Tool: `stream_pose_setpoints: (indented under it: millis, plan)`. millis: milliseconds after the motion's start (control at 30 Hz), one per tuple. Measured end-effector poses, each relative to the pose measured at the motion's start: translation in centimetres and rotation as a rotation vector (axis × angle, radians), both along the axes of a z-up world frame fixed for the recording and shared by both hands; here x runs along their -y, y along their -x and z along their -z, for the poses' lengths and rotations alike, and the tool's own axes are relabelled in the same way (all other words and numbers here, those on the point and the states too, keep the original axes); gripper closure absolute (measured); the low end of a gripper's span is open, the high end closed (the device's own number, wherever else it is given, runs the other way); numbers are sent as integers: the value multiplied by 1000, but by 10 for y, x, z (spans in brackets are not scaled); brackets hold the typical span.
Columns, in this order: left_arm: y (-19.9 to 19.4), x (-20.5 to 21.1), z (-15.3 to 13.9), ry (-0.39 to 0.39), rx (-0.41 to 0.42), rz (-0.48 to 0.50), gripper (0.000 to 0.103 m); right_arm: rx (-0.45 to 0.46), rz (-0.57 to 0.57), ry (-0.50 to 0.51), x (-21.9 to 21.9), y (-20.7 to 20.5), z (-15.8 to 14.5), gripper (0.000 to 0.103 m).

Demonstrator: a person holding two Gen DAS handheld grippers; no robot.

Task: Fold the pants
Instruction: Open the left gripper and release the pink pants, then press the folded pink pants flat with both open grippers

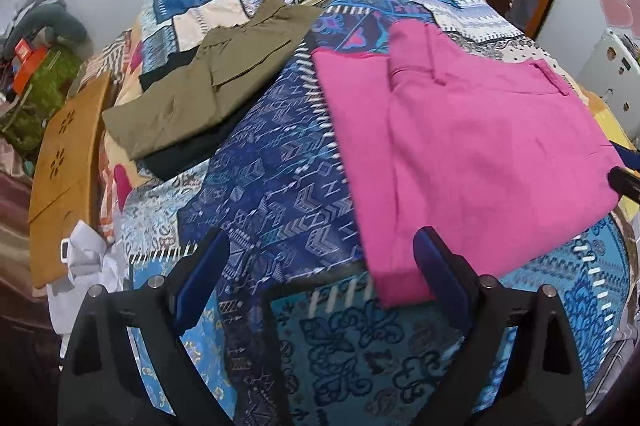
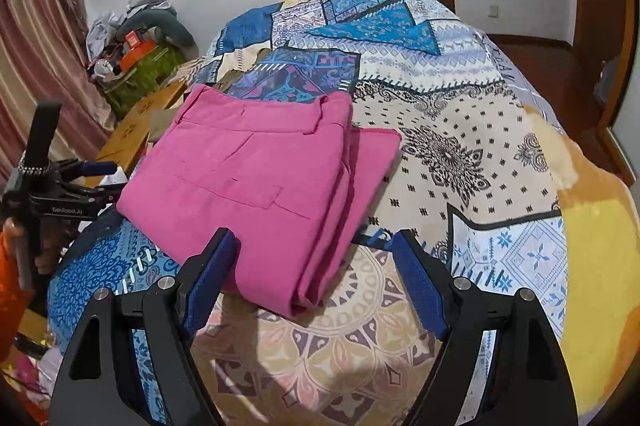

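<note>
I see the pink pants (image 2: 256,181) folded on the bedspread (image 2: 460,153), their far edge cut off behind a fold. My left gripper (image 1: 322,266) and right gripper (image 2: 316,258) both gape wide, holding nothing. Olive pants (image 1: 208,85) hide something dark beneath.

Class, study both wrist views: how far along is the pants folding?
Done: the pink pants lie folded in layers on the bedspread; olive pants sit folded on a dark garment. In hand: nothing; left gripper and right gripper are open. Left: possibly stacking.
</note>
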State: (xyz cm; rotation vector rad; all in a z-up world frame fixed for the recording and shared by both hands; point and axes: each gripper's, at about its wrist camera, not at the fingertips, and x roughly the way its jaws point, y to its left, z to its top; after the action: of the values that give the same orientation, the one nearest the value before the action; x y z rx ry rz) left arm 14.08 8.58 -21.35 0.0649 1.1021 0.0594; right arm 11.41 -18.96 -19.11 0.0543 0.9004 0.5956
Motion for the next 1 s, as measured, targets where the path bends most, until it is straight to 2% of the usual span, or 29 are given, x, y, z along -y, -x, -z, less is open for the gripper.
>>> stream_pose_setpoints:
  millis: [100,200,300,433,567,667,767,800,867,1000]
  plan:
    - [6,-6,-3,-23,10,-12,9,17,3,22,3,4,-3,28]
    - [10,-10,-17,-48,54,-9,9,29,-3,46,3,7,-9,38]
    - [10,-10,-36,-41,114,-3,9,52,-15,64,-1,7,-18,41]
    - [-1,5,-61,17,181,46,9,100,-40,35,-11,3,-35,41]
    - [-21,28,-70,77,212,120,11,125,-82,6,-29,-6,-44,41]
    - [-39,45,-68,108,201,171,26,130,-123,18,-47,-19,-40,42]
    - [-53,61,-61,130,180,209,43,102,-158,29,-60,-31,-31,55]
    - [-58,65,-58,133,170,218,49,94,-164,31,-62,-33,-29,57]
    - [-65,71,-50,138,146,243,54,81,-172,43,-68,-39,-23,57]
    - [-70,81,-24,125,83,277,54,36,-205,78,-74,-46,-9,57]
